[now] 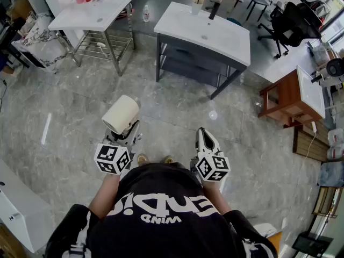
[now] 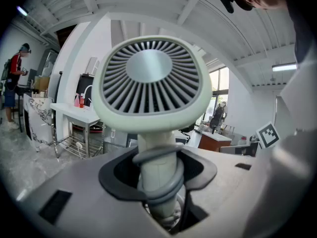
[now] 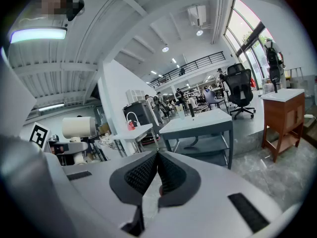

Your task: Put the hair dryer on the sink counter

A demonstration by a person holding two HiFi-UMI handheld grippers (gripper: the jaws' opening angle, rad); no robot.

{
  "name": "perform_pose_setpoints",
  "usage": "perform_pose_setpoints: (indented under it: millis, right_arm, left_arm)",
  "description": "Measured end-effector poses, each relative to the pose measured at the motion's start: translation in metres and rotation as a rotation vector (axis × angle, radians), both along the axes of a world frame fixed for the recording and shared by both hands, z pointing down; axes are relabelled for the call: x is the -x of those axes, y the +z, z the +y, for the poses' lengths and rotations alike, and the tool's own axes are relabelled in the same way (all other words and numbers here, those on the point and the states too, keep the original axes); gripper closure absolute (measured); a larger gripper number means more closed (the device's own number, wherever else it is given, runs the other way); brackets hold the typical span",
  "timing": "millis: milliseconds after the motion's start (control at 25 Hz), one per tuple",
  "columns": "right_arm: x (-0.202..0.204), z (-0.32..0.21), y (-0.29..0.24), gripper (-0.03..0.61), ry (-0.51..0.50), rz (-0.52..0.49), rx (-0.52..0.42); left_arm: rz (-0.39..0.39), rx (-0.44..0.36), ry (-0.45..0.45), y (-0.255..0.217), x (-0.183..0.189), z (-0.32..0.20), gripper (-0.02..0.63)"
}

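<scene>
**Dryer in the left jaws, counters well ahead: mind the top-heavy load**

At far left stands a white sink counter point(image 1: 91, 12), well apart from you across the grey floor point(image 1: 64, 117).

Your left gripper point(image 1: 124, 138) carries the hair dryer point(image 2: 148, 83). The jaws are part-way apart and clamp its cream handle point(image 2: 157, 170), with the vented head standing upright above them. A grey cord point(image 2: 166, 190) loops round the handle, right where the jaws bite.

This is where trouble could start. The head is the bulky end and it sits above the grip, so a quick swing of your arm could tip it sideways between the jaws. The jaws may also be pressing partly on the cord and not on the handle. If a loop slides, the hold could loosen, or the cord could drop and trail as you walk.

Ahead in the middle is the dark-framed sink counter point(image 1: 177, 20), probably your nearest goal. A faucet point(image 1: 213, 9) stands at its back edge. Lay the dryer on the flat tabletop, since set down near the basin it could roll in.

Your right gripper point(image 1: 205, 137) has its jaws closed together on nothing, so it is free to steady the load. At far right a wooden stand point(image 1: 285, 93) is well out of your path.
</scene>
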State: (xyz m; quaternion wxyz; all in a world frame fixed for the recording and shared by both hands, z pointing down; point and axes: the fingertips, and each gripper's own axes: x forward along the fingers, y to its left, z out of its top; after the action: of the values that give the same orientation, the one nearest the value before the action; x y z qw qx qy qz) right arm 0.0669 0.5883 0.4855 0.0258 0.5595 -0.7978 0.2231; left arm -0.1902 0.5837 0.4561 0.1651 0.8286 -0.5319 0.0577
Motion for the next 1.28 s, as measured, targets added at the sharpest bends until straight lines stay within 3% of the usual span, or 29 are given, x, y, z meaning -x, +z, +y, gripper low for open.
perform_pose_setpoints:
  millis: [920, 1280]
  right_arm:
    - [0.058, -0.024, 0.010, 0.554, 0.048, 0.007, 0.019]
    - [0.051, -0.062, 0.004, 0.554, 0.126, 0.018, -0.014]
  left_arm:
    - [-0.036, 0.028, 0.104, 0.010, 0.042, -0.026, 0.420]
    - [-0.032, 0.011, 0.138, 0.008, 0.048, -0.065, 0.420]
